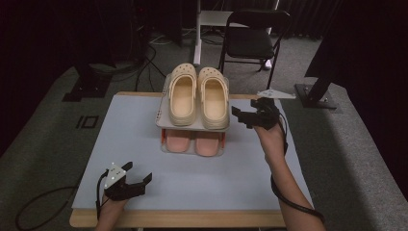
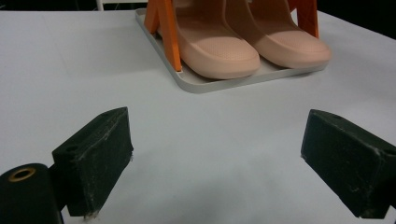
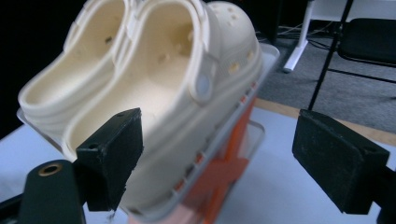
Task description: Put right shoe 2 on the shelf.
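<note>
A two-tier shoe rack stands at the back middle of the table. A pair of cream clogs sits on its top shelf and a pair of pink shoes on the bottom tray. My right gripper hovers open just right of the top shelf, level with the right clog, nothing between its jaws. My left gripper rests open near the table's front left corner, facing the pink shoes from a distance.
The rack's orange supports rise between the tiers. A black folding chair and a white table leg stand behind the table, cables on the floor at left. Bare tabletop lies between the rack and the front edge.
</note>
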### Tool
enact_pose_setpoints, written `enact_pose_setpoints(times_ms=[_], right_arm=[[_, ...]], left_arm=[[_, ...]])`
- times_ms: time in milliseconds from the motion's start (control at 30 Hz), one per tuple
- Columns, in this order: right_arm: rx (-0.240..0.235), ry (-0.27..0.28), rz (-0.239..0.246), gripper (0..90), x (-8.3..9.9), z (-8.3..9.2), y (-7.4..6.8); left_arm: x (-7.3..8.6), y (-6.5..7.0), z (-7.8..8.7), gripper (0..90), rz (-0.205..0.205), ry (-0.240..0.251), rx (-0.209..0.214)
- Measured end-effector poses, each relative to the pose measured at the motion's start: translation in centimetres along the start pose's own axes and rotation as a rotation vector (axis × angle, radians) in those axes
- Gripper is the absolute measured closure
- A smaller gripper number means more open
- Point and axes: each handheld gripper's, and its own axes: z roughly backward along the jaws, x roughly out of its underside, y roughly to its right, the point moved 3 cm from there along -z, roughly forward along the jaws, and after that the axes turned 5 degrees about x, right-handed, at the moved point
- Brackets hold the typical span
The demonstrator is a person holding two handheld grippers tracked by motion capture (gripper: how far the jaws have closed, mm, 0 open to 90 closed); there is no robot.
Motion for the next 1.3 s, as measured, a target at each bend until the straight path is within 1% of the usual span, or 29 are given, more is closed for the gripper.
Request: enact_pose_setpoints(times_ms=[233, 467, 667, 733, 800, 867, 900, 933, 967, 1100, 1200, 1300], right_arm=[[-0.009, 0.007, -0.030, 14.7, 3.3, 0.7, 1.6], [0.015, 0.013, -0.045, 13.5, 7.4, 0.9, 3.1], [0.018, -0.003, -0.065, 13.5, 10.9, 0.7, 4.5], [0.033, -0.006, -0.063, 13.5, 11.9, 0.6, 5.0], [0.031, -0.004, -0.070, 13.5, 12.9, 0.5, 5.4], [0.038, -0.016, -0.062, 13.5, 14.0, 0.4, 5.8], [0.042, -0.012, -0.062, 13.5, 14.5, 0.4, 5.9], [0.042, -0.025, -0.063, 13.5, 15.1, 0.4, 6.1], [0.041, -0.023, -0.062, 13.5, 15.5, 0.4, 6.3], [0.066, -0.035, -0.056, 13.5, 17.0, 0.7, 6.9], [0.076, -0.036, -0.072, 13.5, 17.8, 1.1, 7.3], [0.090, -0.043, -0.064, 13.5, 18.5, 1.4, 7.5]], left_arm=[[0.0, -0.1, 0.0, 8.7, 0.000, 0.000, -0.005], [0.1, -0.1, -0.1, 8.7, -0.007, -0.002, -0.007], [0.1, -0.1, -0.2, 8.7, -0.005, -0.004, -0.009], [0.1, -0.1, -0.2, 8.7, -0.004, -0.004, -0.011], [0.1, -0.1, -0.2, 8.7, -0.003, -0.004, -0.010], [0.2, -0.1, -0.2, 8.7, -0.007, -0.006, -0.011], [0.2, -0.2, -0.2, 8.7, -0.006, -0.006, -0.010], [0.2, -0.2, -0.2, 8.7, -0.005, -0.007, -0.011], [0.2, -0.2, -0.2, 8.7, -0.007, -0.008, -0.011], [0.2, -0.2, -0.2, 8.7, -0.004, -0.005, -0.011], [0.2, -0.3, -0.2, 8.7, -0.005, -0.005, -0.011], [0.2, -0.3, -0.2, 8.7, -0.004, -0.006, -0.011]])
